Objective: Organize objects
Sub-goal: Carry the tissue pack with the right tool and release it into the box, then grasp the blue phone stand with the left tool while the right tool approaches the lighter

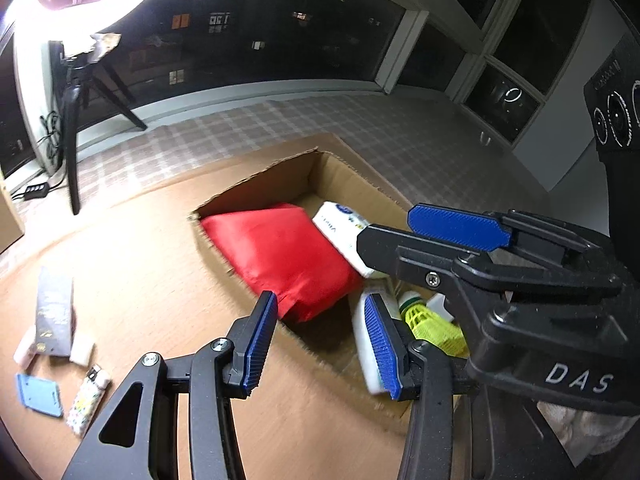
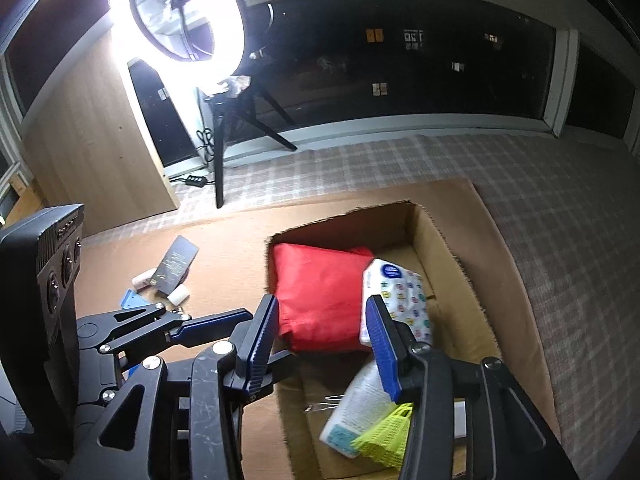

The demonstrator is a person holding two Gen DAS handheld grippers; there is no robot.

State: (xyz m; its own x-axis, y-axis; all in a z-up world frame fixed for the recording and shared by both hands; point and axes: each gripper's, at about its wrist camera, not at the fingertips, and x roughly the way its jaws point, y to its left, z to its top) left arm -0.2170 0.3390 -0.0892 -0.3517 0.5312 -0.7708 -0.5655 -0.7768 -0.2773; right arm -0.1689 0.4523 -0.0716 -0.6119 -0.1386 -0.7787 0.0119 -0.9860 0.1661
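Note:
An open cardboard box holds a red pouch, a white tissue pack, a white bottle and a yellow shuttlecock. My left gripper hovers open over the box's near edge, with nothing between its blue pads. My right gripper is also open and empty, above the red pouch and the tissue pack. In the left wrist view, one of the right gripper's fingers reaches in from the right over the box.
Left of the box, on the brown surface, lie a dark card, a blue flat piece, a patterned lighter and small white pieces. A ring light on a tripod stands behind, on the checked floor.

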